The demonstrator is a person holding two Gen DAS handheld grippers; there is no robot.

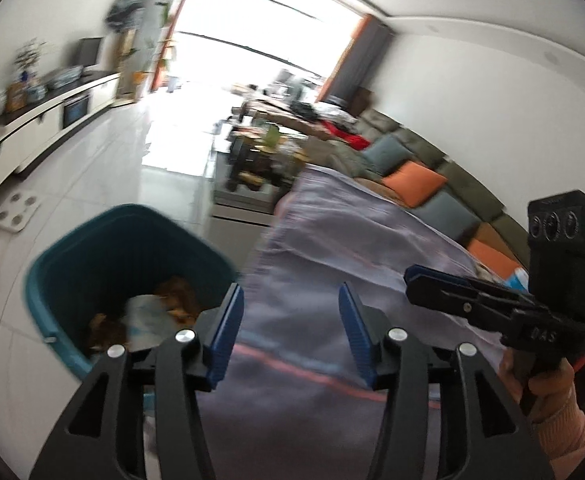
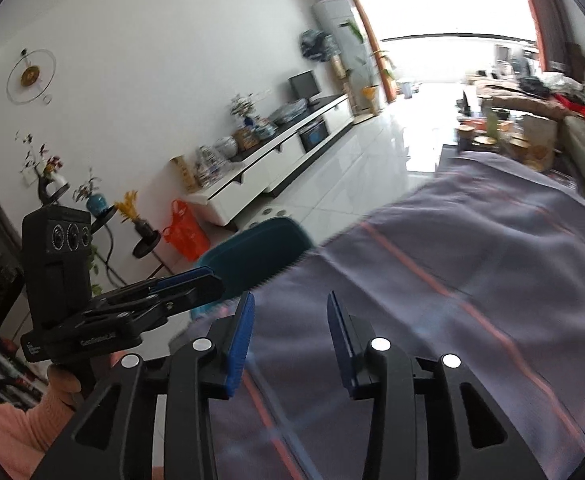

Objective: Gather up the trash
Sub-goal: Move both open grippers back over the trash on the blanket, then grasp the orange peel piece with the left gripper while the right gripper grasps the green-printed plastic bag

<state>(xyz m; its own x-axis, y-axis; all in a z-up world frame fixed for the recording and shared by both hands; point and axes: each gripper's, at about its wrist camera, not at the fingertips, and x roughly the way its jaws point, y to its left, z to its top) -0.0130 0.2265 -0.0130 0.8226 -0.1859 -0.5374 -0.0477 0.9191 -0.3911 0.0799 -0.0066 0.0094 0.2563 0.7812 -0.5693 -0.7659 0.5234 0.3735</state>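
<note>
1. The left gripper (image 1: 290, 332) has its blue-padded jaws apart with nothing between them; behind the gap lies only the lilac cloth with salmon stripes (image 1: 332, 280) that covers the table
2. The right gripper (image 2: 288, 344) is likewise parted and empty, poised above the same striped cloth (image 2: 452, 260)
3. A teal wastebasket (image 1: 52, 280) stands on the pale tiled floor (image 1: 104, 168) just beside the cloth's edge, to the left of the left gripper's pads
4. Inside the wastebasket lie the collected scraps: a crumpled whitish wrapper or tissue (image 1: 148, 316) and several orange-brown pieces (image 1: 178, 292), possibly peels; motion blur keeps them from being named for sure
5. In the right wrist view only the wastebasket's outer wall (image 2: 260, 256) shows, past the cloth's near corner
6. Each camera catches the other tool at its frame edge, held by a hand (image 1: 548, 388) in a pink sleeve (image 2: 8, 432)
7. Beyond the table a grey-green sofa (image 1: 452, 176) carries orange and blue cushions
8. An orange plastic bag (image 2: 184, 232) sits on the floor by the white sideboard (image 2: 252, 184)
</note>
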